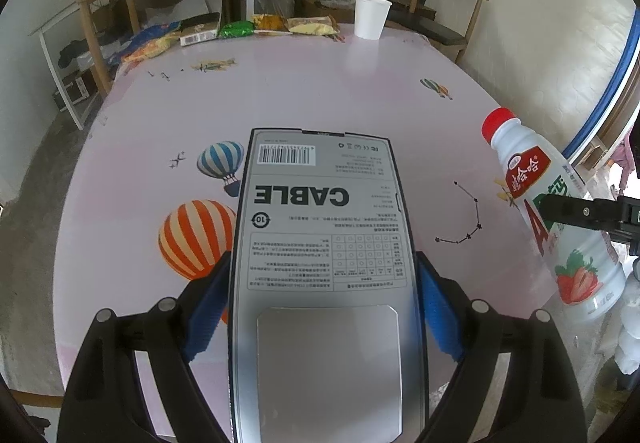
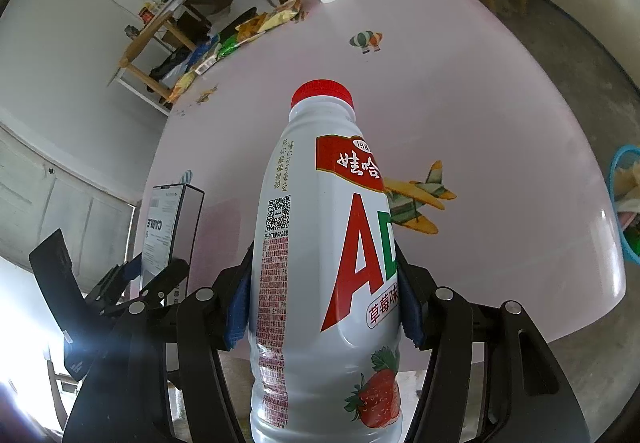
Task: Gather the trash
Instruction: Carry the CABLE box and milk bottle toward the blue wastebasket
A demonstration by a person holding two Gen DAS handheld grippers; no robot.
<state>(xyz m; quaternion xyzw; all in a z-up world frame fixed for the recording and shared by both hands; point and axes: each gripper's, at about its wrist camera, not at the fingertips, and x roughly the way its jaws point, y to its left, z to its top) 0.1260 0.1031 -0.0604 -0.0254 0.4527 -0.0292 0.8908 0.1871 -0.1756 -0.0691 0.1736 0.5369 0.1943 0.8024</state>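
A grey box printed "CABLE" is held above the pink table, with my left gripper shut on its two long sides. A white strawberry drink bottle with a red cap is tilted forward, and my right gripper is shut on its body. In the left wrist view the bottle hangs at the right, off the table's edge. The right wrist view shows the box and the left gripper at the lower left.
A white paper cup stands at the far side of the table. Several snack wrappers lie along the far left edge. A blue basket with scraps sits beyond the table's right edge. Wooden chairs and a shelf surround the table.
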